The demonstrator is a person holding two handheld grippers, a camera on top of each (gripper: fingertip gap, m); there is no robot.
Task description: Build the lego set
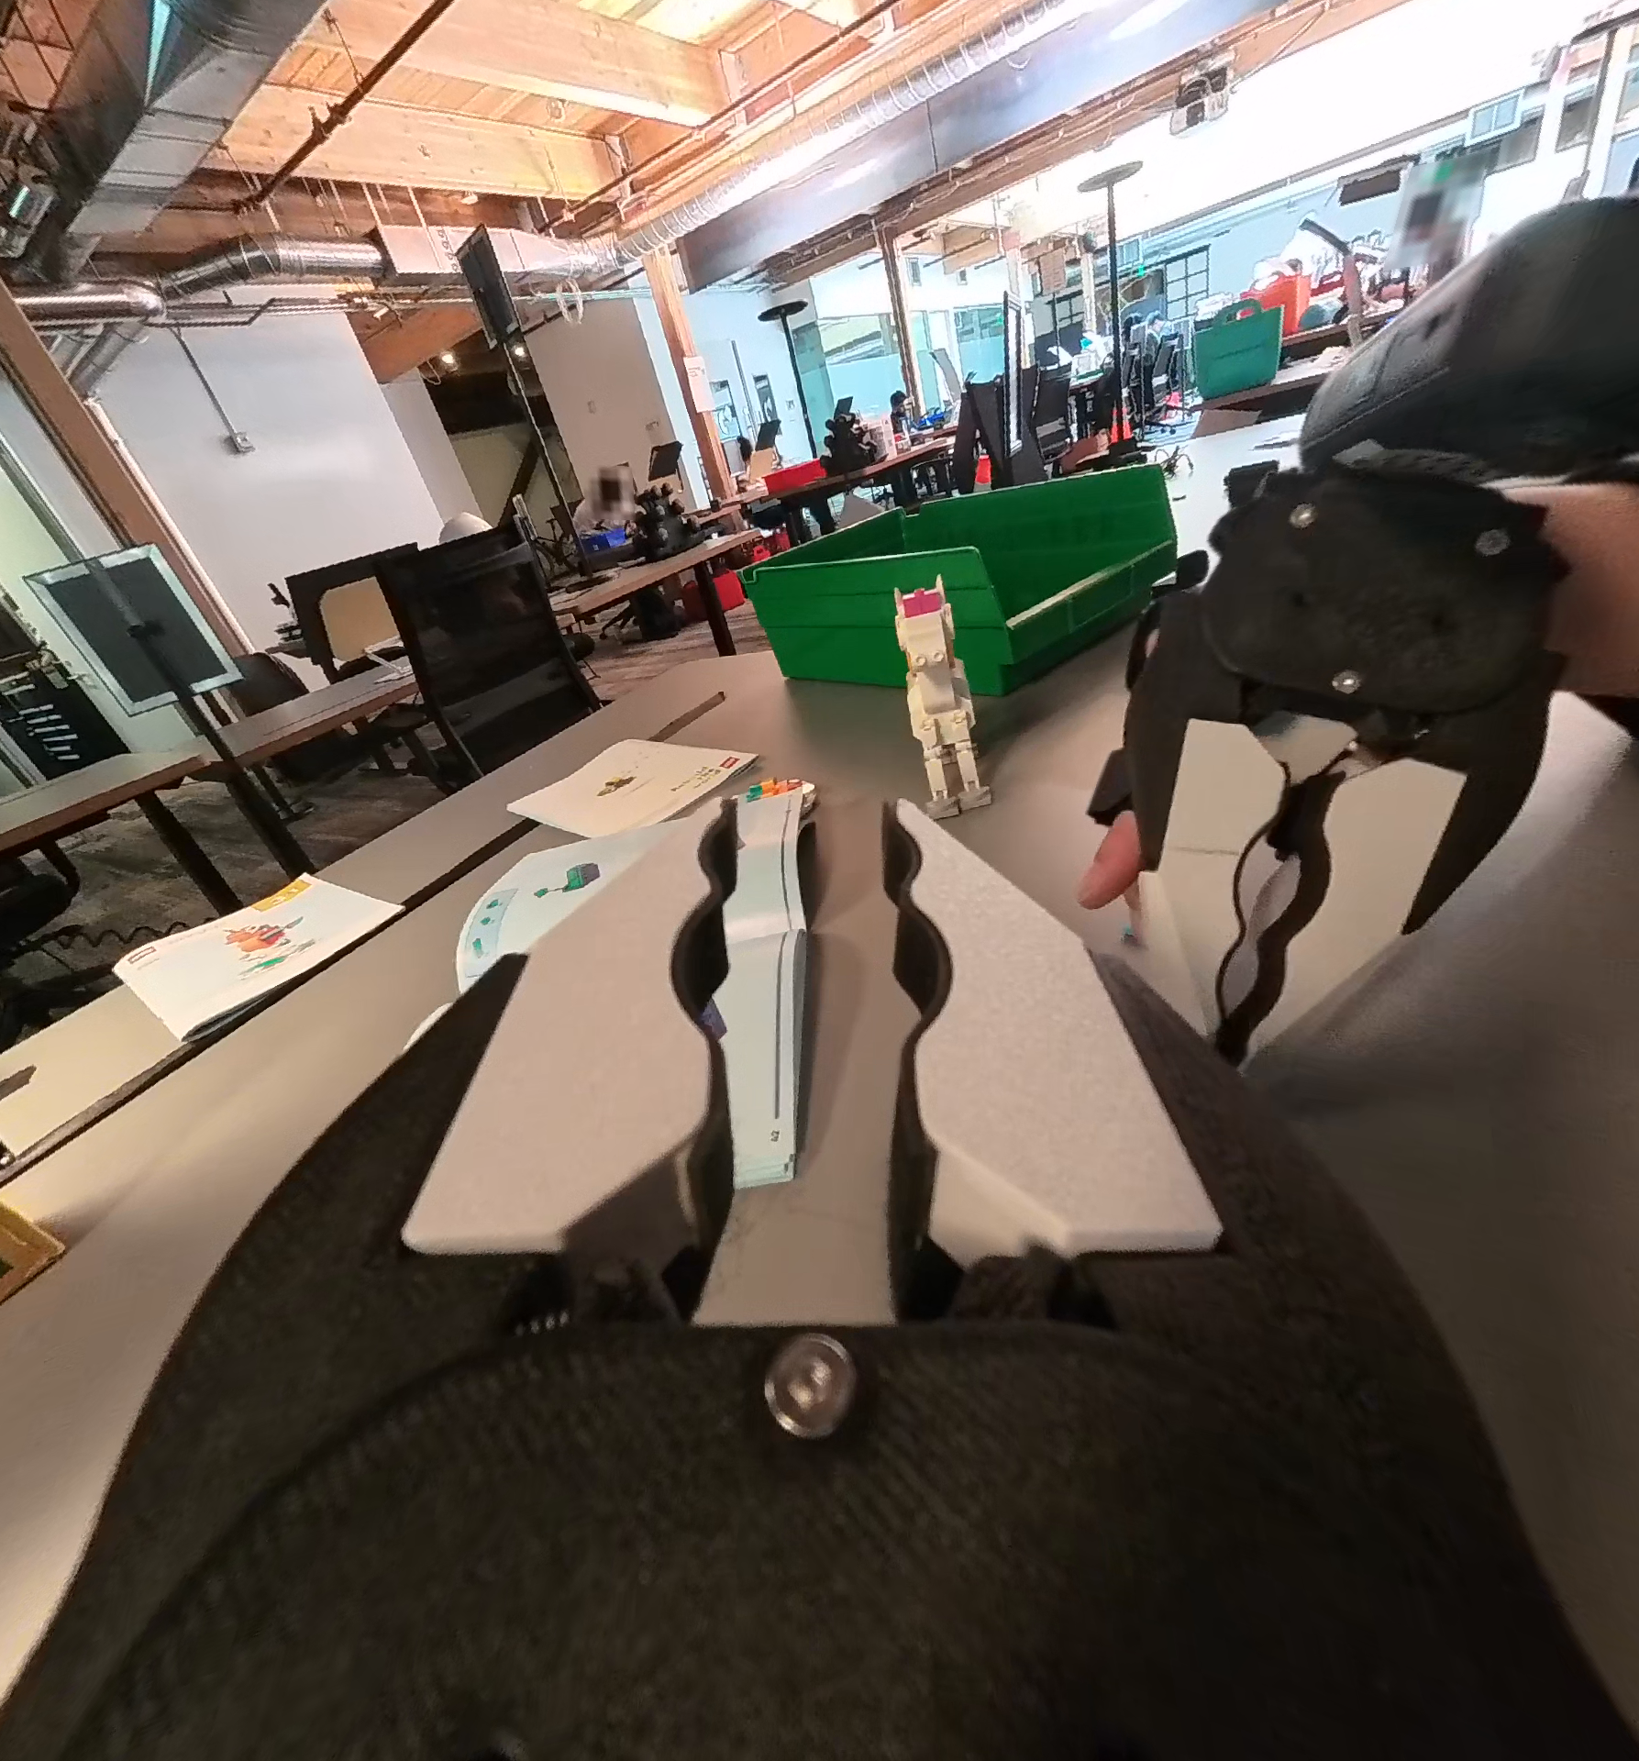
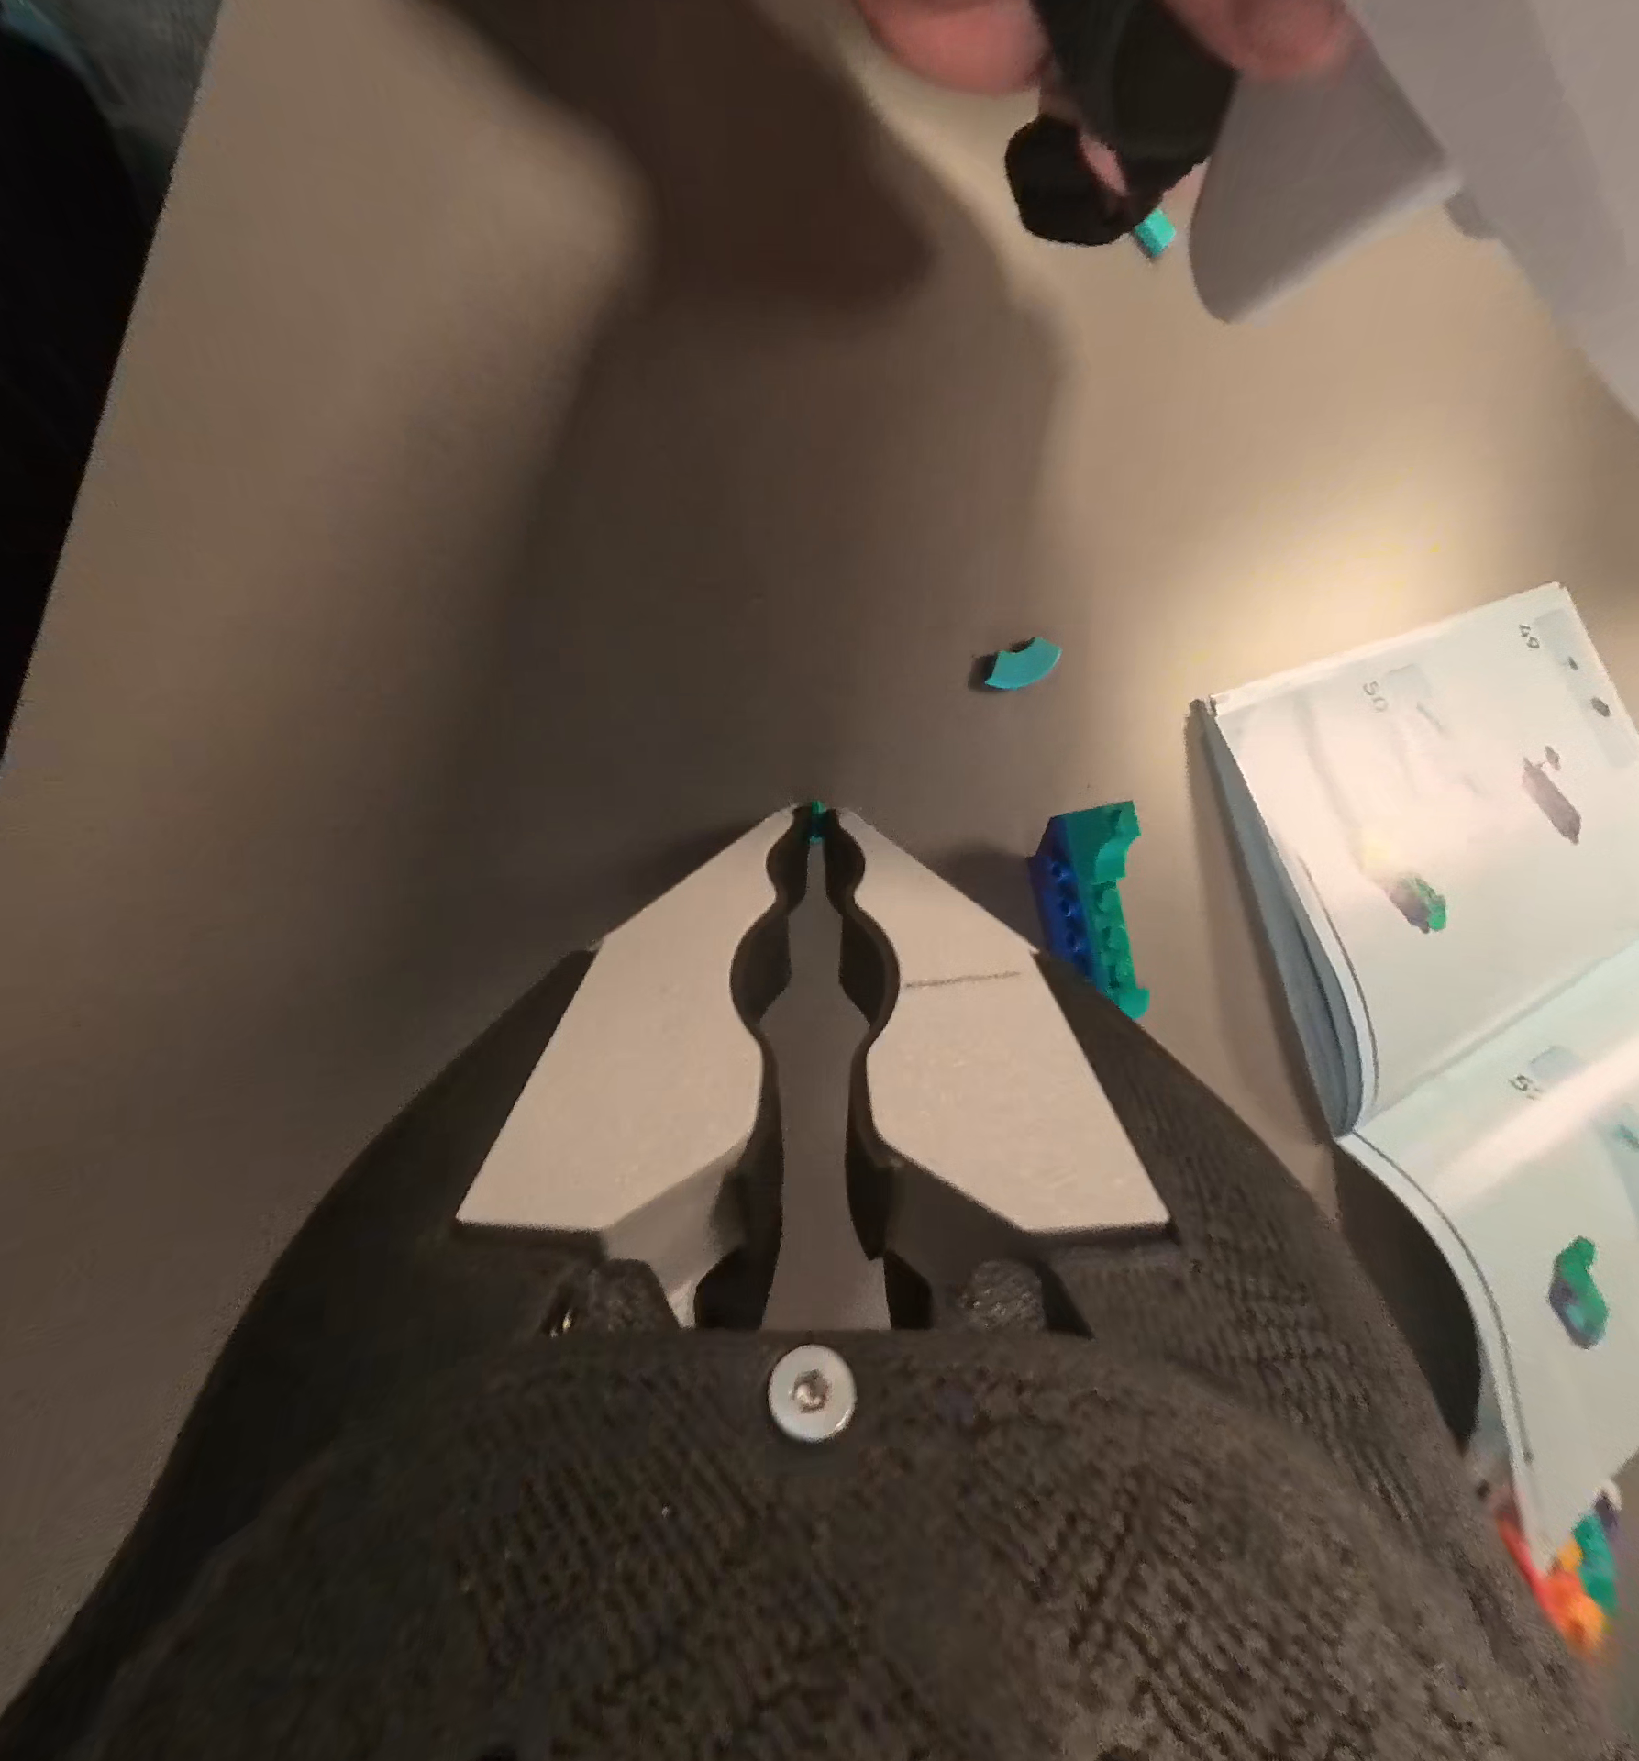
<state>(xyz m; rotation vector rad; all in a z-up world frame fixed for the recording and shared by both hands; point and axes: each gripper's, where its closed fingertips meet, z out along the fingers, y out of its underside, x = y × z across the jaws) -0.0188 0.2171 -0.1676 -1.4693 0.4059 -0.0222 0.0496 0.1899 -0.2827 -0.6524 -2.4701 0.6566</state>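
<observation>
Grey tabletop (image 2: 415,667) below: right gripper (image 2: 816,827) pinches a tiny teal piece (image 2: 815,821) at its tips, light, stiff, easily flicked loose. Blue-and-teal assembly (image 2: 1092,905) lies right of centre; left gripper (image 1: 806,829), fingers apart, empty.

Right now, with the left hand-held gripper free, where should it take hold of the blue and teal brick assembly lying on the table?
Judging by its pose, grip the blue and teal brick assembly across its two long flat sides, coming straight down from above. It lies on the table as a narrow bar, so the short width fits between the fingers. Its teal edge is scalloped and studded, likely a poorer seat.
</observation>
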